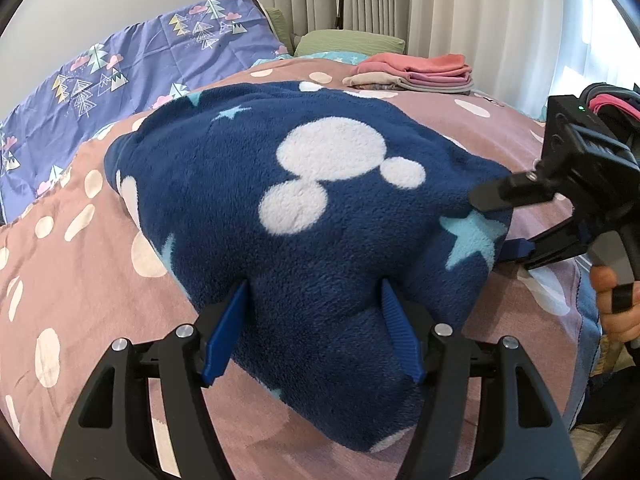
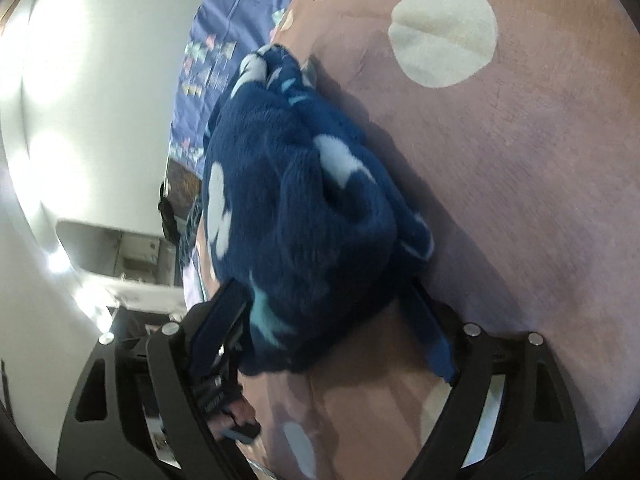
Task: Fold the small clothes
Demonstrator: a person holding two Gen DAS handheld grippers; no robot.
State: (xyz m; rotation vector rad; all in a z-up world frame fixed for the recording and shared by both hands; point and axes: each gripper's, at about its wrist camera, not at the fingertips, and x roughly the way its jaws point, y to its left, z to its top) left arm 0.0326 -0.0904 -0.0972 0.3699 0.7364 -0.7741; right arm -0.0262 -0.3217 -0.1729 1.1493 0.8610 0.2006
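Observation:
A navy fleece garment [image 1: 320, 208] with white mouse-head shapes and light blue stars lies folded on the pink dotted bedspread [image 1: 100, 272]. My left gripper [image 1: 314, 296] is open, with the garment's near edge between its blue fingers [image 1: 224, 332]. My right gripper [image 1: 496, 224] comes in from the right, open around the garment's right edge, one finger above and one below. In the right wrist view the garment [image 2: 296, 208] fills the gap of the right gripper [image 2: 332, 300], and the left gripper's body shows at the lower left.
A stack of folded pink and beige clothes [image 1: 416, 74] sits at the far side of the bed. A purple quilt with tree prints [image 1: 120, 76] lies at the left, green pillows [image 1: 348, 42] and curtains behind. The bed's edge runs along the right.

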